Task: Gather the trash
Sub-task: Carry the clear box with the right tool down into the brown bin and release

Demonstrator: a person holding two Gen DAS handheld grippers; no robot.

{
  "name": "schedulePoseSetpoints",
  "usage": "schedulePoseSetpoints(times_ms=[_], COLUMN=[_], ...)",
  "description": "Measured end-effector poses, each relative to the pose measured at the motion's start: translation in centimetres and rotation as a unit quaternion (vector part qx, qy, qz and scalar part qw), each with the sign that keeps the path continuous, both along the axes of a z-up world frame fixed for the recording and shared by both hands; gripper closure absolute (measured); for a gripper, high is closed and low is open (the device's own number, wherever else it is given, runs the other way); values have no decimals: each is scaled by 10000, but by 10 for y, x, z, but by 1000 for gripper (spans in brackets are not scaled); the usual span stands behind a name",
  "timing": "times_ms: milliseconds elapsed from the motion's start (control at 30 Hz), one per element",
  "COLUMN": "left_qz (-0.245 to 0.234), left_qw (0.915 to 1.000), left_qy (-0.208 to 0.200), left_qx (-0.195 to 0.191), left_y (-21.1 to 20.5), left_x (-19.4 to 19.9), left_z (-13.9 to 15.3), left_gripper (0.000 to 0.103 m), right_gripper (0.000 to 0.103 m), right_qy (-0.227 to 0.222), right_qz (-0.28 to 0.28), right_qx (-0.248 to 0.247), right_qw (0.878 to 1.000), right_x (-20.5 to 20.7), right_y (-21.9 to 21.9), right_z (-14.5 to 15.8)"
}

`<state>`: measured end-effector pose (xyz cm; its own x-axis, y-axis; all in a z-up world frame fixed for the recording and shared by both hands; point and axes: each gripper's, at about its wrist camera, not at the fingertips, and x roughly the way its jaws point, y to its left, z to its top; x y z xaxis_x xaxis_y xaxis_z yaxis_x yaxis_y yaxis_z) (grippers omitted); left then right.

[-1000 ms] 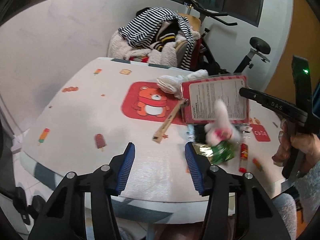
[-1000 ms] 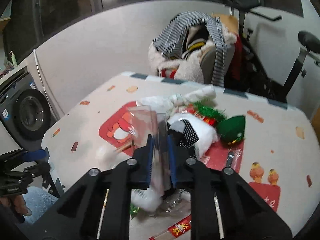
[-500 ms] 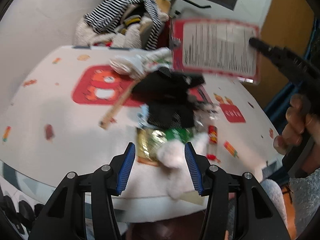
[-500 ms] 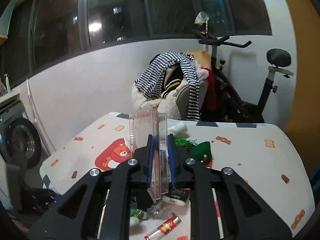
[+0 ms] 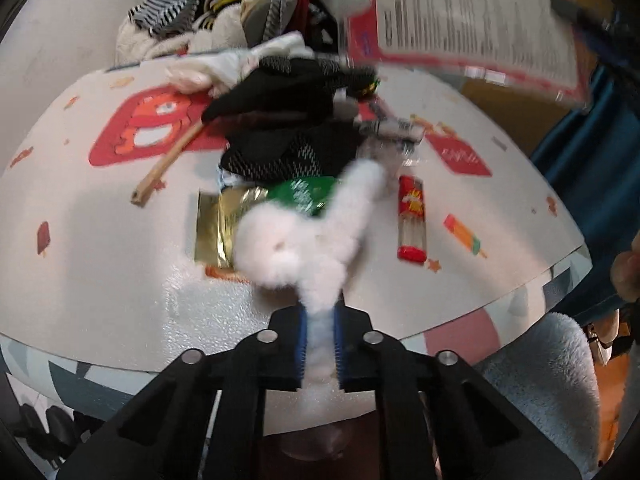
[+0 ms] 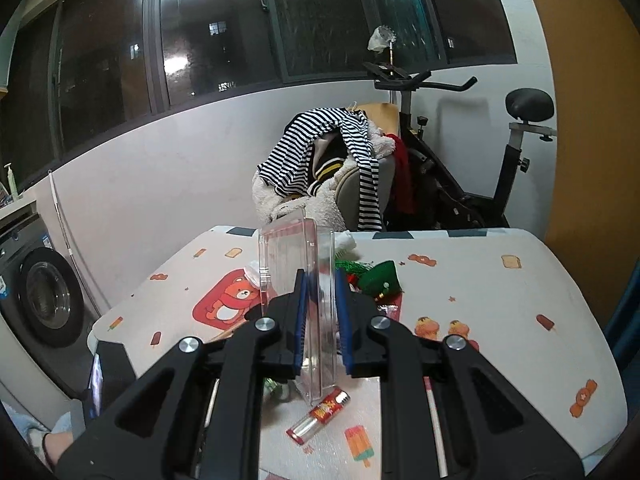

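Left wrist view: my left gripper [image 5: 320, 334], open a second ago, now clamps its fingers on the white fluffy scrap [image 5: 304, 240] at the tabletop [image 5: 100, 280] edge; right gripper [image 6: 320, 316] still grips the clear plastic package [image 6: 296, 264], lifted clear.

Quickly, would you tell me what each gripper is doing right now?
Left gripper: closed on the white fluffy item.
Right gripper: closed on the clear plastic package.

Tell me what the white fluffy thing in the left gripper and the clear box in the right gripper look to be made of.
White fluffy thing: soft plush or fleece, by its fuzzy, matte pile; motion blur leaves the exact fabric open.
Clear box: rigid transparent plastic with a glossy finish, since the table shows through its flat walls and its edges catch light. It carries a printed red-bordered label.
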<state>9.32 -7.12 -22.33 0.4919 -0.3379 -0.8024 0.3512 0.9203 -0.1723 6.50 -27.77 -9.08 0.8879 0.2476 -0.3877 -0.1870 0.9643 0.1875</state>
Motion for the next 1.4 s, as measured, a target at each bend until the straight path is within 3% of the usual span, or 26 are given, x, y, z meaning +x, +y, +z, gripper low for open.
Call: schedulePoseSetpoints(times_ms=[233,900,1167,1400], left_qz=[207,545,544,480], left_qw=[9986,9899,9870,9865], left_qy=[-369,-1219,-1427,-1448], left_qx=[-313,-470,-510,-590], left_y=[22,82,102,107], left_x=[-7,-77,-113,-127], left_z=[32,105,120,117], left_gripper=[93,93,93,93], right_gripper=[86,86,86,86], right_qy=[-1,22,376,1024], right_qz=[-86,338,801,1385], right_qx=[-47,-420,-513,-819], right_qw=[10000,9985,9948,9816], right_x=[-15,-84,-124,-147], right_y=[-1,14,23,44], right_z=[3,18,10,-13])
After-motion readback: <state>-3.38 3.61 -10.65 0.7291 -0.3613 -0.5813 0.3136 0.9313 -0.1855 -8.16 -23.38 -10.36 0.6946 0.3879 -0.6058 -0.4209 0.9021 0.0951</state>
